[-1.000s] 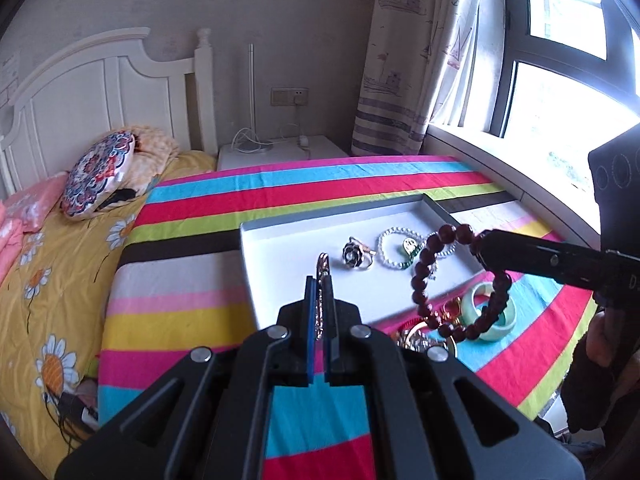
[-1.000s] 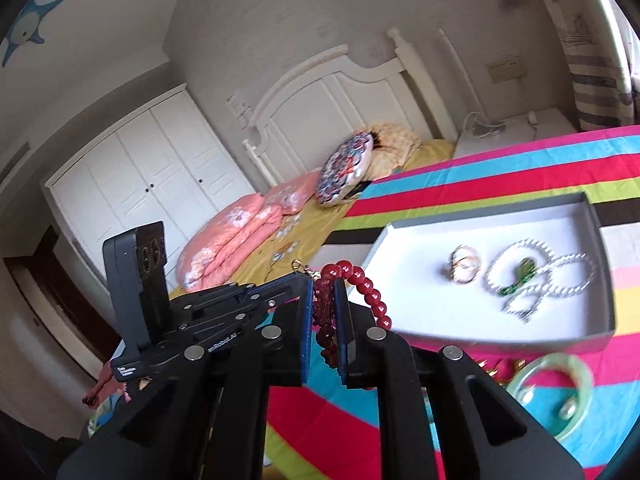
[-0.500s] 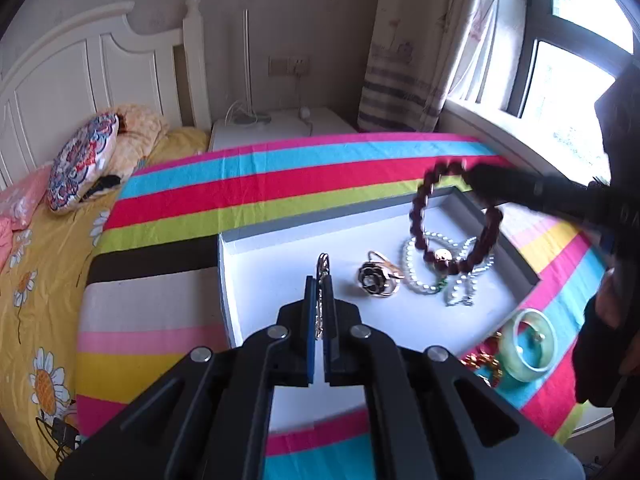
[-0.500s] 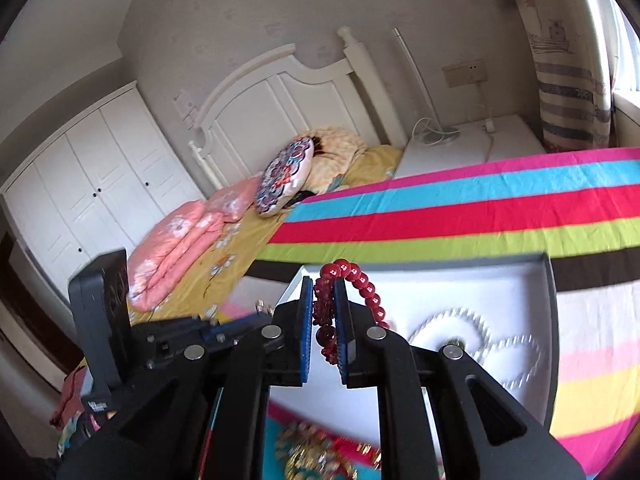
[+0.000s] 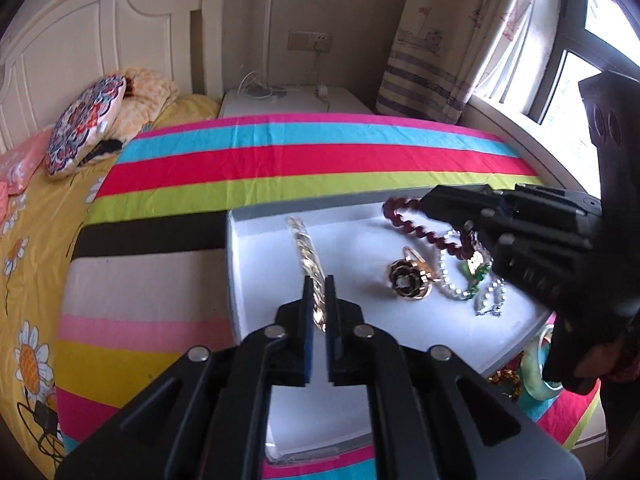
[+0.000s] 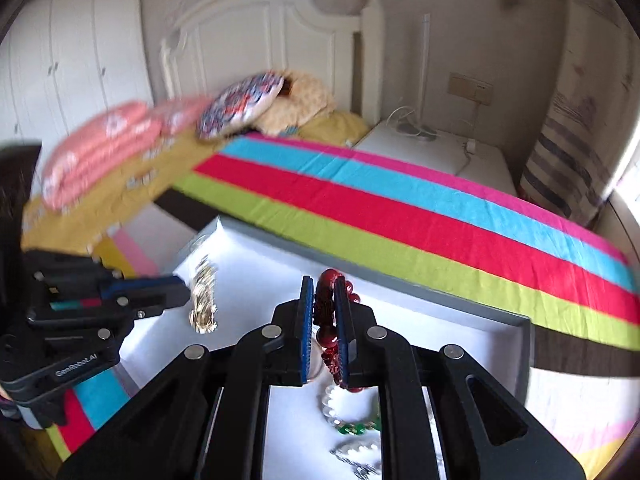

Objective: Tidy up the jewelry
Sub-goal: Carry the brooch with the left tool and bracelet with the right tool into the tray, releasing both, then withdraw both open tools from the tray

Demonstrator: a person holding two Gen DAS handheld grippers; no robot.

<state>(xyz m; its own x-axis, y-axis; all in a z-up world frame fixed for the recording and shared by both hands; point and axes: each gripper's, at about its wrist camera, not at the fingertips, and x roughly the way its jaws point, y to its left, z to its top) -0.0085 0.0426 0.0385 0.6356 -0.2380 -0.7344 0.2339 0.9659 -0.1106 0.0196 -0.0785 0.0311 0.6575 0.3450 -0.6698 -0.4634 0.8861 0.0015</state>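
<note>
Striped bedspread (image 5: 304,160) under you, bands of pink, blue, red and green, with the white tray (image 5: 256,288) sitting on it and a white headboard (image 6: 256,36) behind. Your left gripper (image 5: 317,300) has its blue pads pinched on the gold chain bracelet (image 5: 306,250); the chain runs up from the pads toward twelve o'clock and hangs over the tray's left half. In the right wrist view that same gold chain (image 6: 203,300) dangles at nine o'clock from your right gripper, its low end close to the tray floor; I cannot tell whether it touches.

Your right gripper (image 6: 323,304) is clamped on the dark red bead bracelet (image 6: 330,316), beads bulging above and below the pads. From the left view the bead loop (image 5: 416,224) hangs at two o'clock, over the tray's far right part.

Around it, on the tray floor: the gold rose ring (image 5: 408,278) lies just right of your left pads, at one o'clock, and the pearl strand with green beads (image 5: 460,276) sits right beside it, directly under the red bead loop. The pearls (image 6: 348,412) show between your right gripper's arms, so they lie in the way below those beads.

Outside the tray, near its right corner at four o'clock, a pale green bangle (image 5: 548,372) rests on the bedspread next to a small gold and red piece (image 5: 506,382). A patterned round cushion (image 5: 84,124) sits at ten o'clock by the headboard.
</note>
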